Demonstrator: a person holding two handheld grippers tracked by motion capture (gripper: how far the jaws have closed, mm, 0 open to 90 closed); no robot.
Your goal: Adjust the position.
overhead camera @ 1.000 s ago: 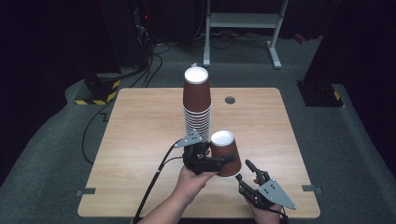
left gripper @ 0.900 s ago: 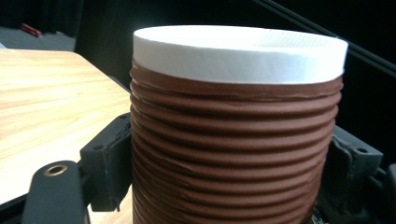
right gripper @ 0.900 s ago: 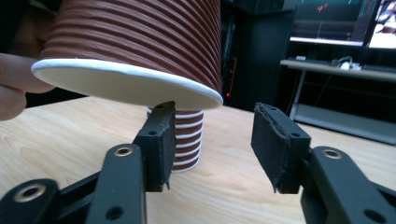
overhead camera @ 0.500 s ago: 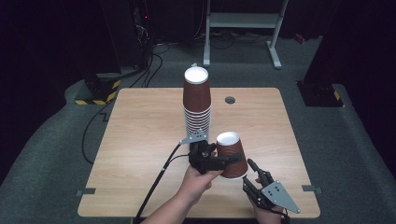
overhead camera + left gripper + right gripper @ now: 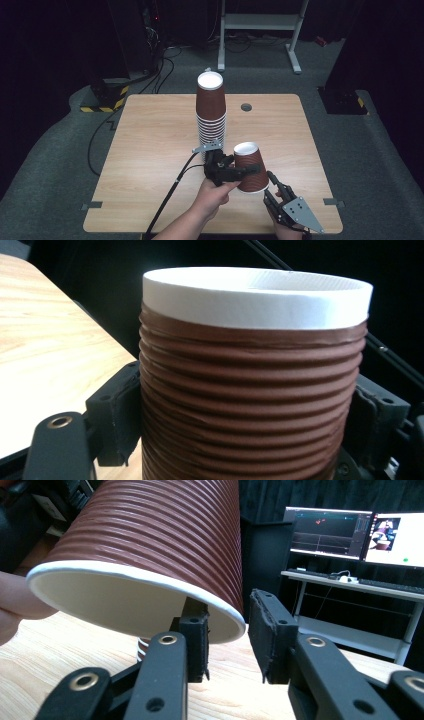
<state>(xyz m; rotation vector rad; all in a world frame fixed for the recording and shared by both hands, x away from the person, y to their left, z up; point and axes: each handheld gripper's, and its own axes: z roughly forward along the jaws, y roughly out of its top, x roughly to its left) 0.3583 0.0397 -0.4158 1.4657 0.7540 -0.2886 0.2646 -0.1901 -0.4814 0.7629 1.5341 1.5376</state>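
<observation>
While the left hand-held gripper (image 5: 252, 170) is clamping the ribbed brown paper cup (image 5: 250, 167) across its wall, the cup is hanging upside down and slightly tilted above the near right part of the light wooden desk (image 5: 150, 140), its white base turned up and its open white-rimmed mouth facing down and toward the near edge. It is sitting just to the near right of the tall stack of matching brown ribbed cups (image 5: 211, 117), apart from it. In the left gripper view the black jaws are pressing the corrugated wall (image 5: 250, 405) from both sides.

Coming up from the near right, the right hand-held gripper (image 5: 274, 181) is reaching for the cup's mouth. Its jaws have just been closing, and in the right gripper view they are straddling the rim (image 5: 220, 617), one pad inside the mouth and one outside; a gap is showing beside the outer pad, so this gripper is not yet pinching anything.

To do this handover well, I judge the right jaws should be closing gently on the rim wall, square to it, so the thin paper is not buckling. The left grip should be holding steady until the right pinch is firm, then releasing.
</observation>
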